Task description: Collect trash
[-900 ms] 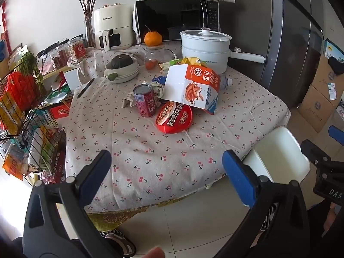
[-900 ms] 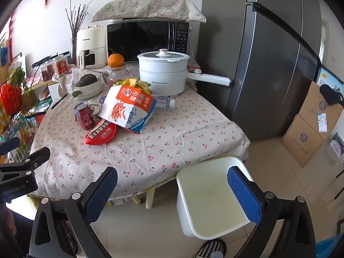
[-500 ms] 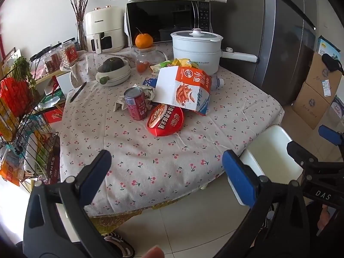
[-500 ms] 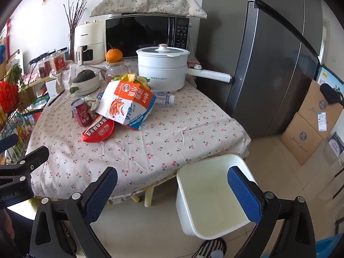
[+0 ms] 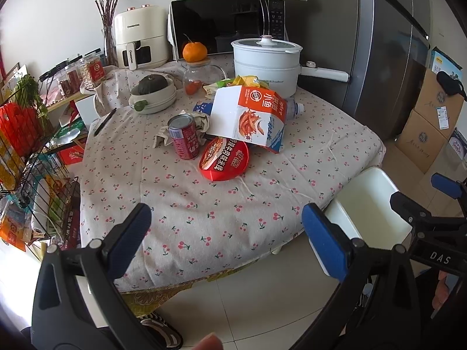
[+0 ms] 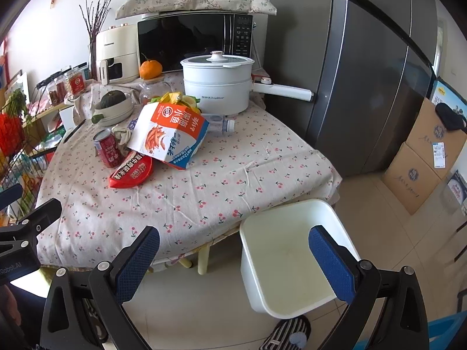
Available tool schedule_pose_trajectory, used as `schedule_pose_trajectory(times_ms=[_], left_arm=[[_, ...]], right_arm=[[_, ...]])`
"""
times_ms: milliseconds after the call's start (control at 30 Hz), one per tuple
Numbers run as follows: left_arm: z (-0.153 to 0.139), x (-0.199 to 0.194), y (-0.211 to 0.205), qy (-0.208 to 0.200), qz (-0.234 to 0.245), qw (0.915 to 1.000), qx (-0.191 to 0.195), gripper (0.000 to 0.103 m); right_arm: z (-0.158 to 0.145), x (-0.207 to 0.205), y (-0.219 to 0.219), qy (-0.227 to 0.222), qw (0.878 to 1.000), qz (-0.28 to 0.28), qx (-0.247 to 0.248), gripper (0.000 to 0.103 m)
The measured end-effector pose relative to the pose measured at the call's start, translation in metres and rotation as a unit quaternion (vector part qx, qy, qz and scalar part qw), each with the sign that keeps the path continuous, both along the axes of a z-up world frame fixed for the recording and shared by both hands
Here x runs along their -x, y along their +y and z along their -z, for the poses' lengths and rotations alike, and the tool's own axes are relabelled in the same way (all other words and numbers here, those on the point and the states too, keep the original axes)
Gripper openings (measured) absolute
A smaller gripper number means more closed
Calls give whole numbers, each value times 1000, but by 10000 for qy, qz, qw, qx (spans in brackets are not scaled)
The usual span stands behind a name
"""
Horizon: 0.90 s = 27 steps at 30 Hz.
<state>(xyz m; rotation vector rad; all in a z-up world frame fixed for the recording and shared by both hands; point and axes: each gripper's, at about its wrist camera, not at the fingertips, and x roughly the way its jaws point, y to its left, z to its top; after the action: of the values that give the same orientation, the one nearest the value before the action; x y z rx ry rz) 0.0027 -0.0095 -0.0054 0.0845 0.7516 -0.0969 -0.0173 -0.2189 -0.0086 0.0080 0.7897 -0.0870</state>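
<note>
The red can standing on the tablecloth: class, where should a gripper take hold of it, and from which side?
Grip the red can across its round wall at mid-height, pads on opposite sides. It stands upright, so a level squeeze suits it. Come from the near table edge, probably with the open left gripper: crumpled paper and the snack box crowd its far side.

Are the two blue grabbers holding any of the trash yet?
No. The left gripper and the right gripper are both wide open with nothing between their pads; the trash lies untouched on the table.

can [image 5: 184,137] left of carton [image 5: 248,116], bin [image 6: 289,259] beside table [image 6: 204,198]
</note>
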Motion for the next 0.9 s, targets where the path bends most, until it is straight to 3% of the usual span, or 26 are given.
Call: schedule_pose_trajectory(times_ms=[400,900], left_arm=[[11,-3,3,366,44,9993,33,103],[13,-5,6,394,14,9992,43,103]], right_arm=[[8,-2,-3,282,9995,63,-88,103],[9,-3,1,340,9994,-5,-42,103]])
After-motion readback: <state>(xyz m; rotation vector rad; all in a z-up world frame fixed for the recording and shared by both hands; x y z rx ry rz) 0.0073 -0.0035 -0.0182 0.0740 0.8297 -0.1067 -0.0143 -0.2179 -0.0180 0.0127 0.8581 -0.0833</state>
